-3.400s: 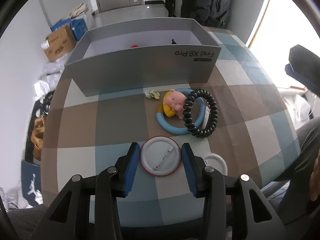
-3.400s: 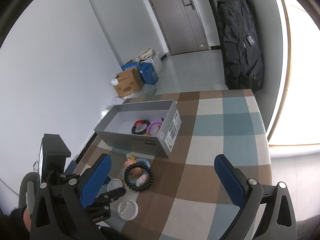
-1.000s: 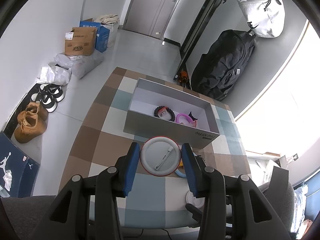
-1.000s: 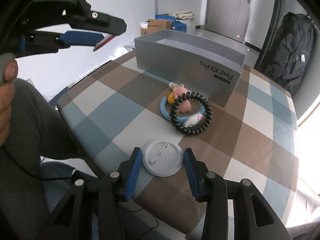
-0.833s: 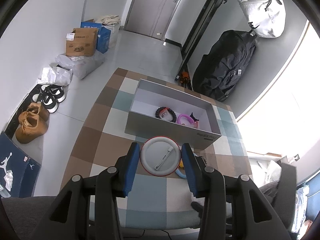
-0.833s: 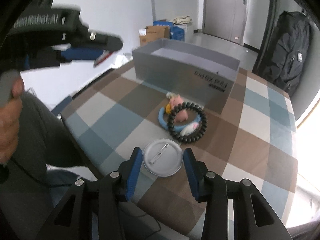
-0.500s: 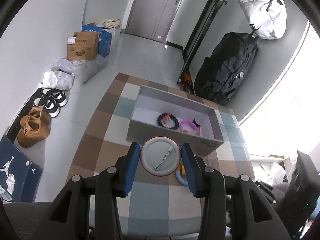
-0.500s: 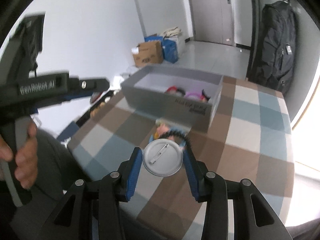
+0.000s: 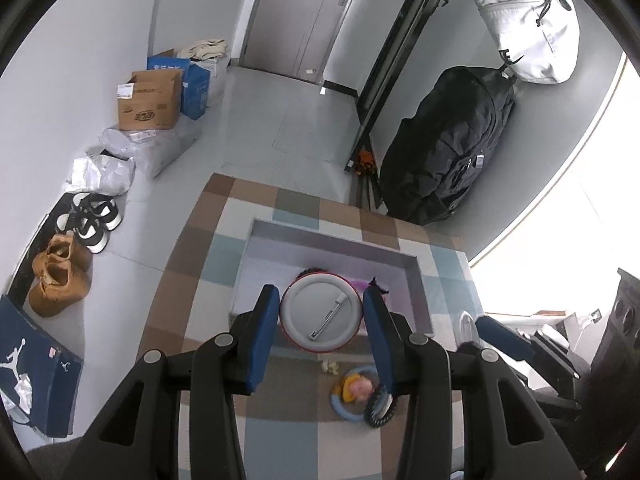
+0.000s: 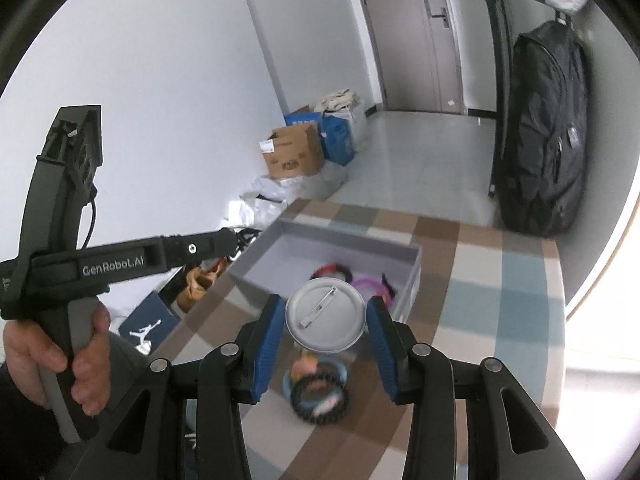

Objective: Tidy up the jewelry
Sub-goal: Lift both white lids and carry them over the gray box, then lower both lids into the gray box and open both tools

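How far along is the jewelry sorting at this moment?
Done: a dark bracelet and pink ring lie in the grey box. In hand: each gripper, left and right, grips a pin badge. Left: the pig charm, blue ring and black coil on the table.

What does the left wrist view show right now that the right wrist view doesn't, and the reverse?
Left wrist only: the left claw shut on a red-rimmed round pin badge, shoes on the floor, a white bag.
Right wrist only: the right claw shut on a plain silver round pin badge, a hand on the other handle.
Both: the grey open box, the black beaded bracelet, the checked tablecloth.
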`<state>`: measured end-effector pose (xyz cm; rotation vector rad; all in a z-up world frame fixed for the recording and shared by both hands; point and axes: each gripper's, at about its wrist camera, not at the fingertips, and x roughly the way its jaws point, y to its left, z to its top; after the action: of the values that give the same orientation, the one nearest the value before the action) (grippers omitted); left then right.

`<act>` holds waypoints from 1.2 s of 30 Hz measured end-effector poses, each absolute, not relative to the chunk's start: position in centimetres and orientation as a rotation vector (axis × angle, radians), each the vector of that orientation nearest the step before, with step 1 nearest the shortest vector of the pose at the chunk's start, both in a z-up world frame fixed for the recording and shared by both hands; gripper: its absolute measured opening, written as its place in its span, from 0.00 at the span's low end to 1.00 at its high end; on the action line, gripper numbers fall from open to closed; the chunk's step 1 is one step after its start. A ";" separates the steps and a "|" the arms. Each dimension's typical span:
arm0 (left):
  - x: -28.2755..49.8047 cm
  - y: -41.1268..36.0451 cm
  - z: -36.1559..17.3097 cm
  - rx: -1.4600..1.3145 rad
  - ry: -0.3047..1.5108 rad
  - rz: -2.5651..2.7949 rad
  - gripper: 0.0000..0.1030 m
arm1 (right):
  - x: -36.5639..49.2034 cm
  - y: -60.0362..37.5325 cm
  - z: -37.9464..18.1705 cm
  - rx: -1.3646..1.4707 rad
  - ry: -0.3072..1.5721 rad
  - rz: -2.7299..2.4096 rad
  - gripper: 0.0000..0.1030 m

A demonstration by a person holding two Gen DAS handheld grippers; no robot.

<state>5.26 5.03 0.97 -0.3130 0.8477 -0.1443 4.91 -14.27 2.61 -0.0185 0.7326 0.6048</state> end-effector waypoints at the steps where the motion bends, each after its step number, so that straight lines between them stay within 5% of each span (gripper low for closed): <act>1: 5.6 4.9 1.0 -0.311 0.849 -0.145 0.36 | 5.5 -14.2 2.8 -0.018 0.729 0.609 0.40; 36: 12.7 3.5 -3.7 -0.346 0.957 -0.241 0.36 | 13.6 -14.2 -0.8 0.058 0.827 0.633 0.40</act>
<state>12.73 3.49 -3.66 -0.3455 0.9573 -0.2414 13.63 -14.24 -0.82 0.0582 0.8272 0.6327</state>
